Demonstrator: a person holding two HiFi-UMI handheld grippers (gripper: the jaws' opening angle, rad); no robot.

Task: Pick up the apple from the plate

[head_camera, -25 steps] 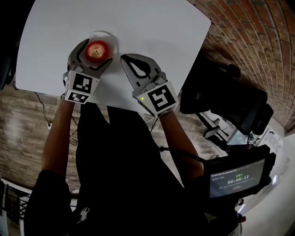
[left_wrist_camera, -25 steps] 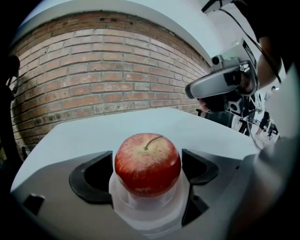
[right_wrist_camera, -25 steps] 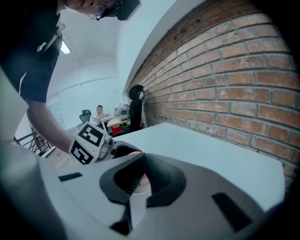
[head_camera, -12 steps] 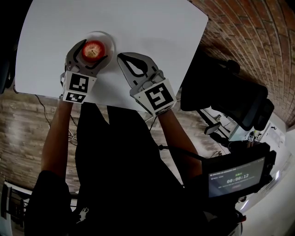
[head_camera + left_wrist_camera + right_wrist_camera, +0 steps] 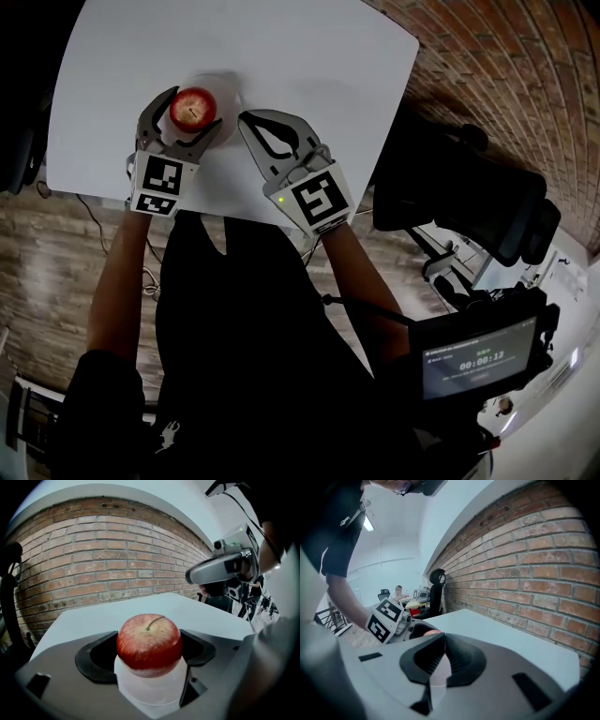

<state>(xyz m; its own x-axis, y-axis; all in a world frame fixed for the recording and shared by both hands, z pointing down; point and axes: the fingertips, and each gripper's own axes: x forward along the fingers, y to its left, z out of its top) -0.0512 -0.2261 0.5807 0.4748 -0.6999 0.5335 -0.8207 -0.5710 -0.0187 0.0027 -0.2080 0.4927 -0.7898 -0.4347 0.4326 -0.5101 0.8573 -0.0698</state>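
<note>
Grasp stage looks about done. The left claw (image 5: 195, 112) has its two jaws set against opposite sides of the apple (image 5: 149, 641), pads pressing on the skin, so I read it as gripping the apple. The apple sits low between the jaws, directly over the white plate (image 5: 230, 94) on the tabletop (image 5: 281, 56). I can't tell whether it has cleared the plate (white plate on a white top, no visible gap either way). What's left, in my judgement, is the lift up and away from the plate.

The right claw (image 5: 248, 120) has its jaws closed tip to tip with nothing between them. It hangs just beside the left one, off the plate.

Apple orientation: upright, stem on top, curling slightly to the right in the left gripper view. It is near-round, so it has no real long axis. The stem-to-base line runs roughly vertical, crosswise to the jaws' squeeze.
</note>
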